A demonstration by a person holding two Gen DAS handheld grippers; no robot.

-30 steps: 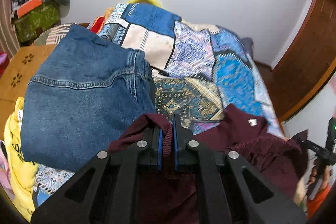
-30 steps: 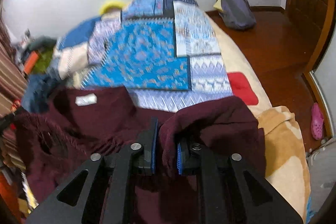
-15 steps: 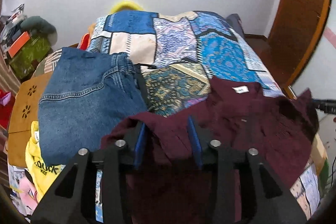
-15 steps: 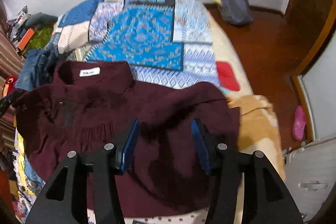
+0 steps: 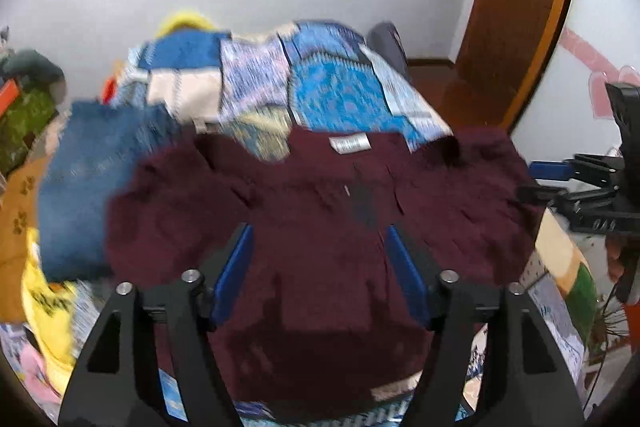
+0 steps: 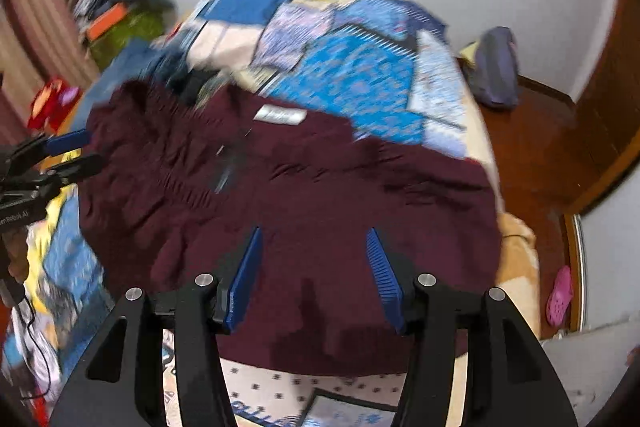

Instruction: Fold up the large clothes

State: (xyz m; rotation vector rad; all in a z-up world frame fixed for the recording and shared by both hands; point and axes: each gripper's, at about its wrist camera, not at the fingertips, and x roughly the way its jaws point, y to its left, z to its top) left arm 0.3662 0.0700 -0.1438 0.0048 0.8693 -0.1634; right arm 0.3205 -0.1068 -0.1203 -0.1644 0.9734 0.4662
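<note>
Maroon shirt lying spread on the bed, both grippers hanging wide above it.

The dark maroon soft-fabric shirt (image 5: 320,219) is lying flat across the near end of the patchwork blue quilted bedspread (image 5: 340,99), white neck label (image 5: 351,143) facing up on its far edge, probably laid out this way for folding. The left gripper (image 5: 320,267) and right gripper (image 6: 314,271) are hovering over the shirt's near half, jaws spread wide, gripping nothing. Left of the shirt, folded blue denim jeans (image 5: 96,179) are sitting just beside it.
</note>
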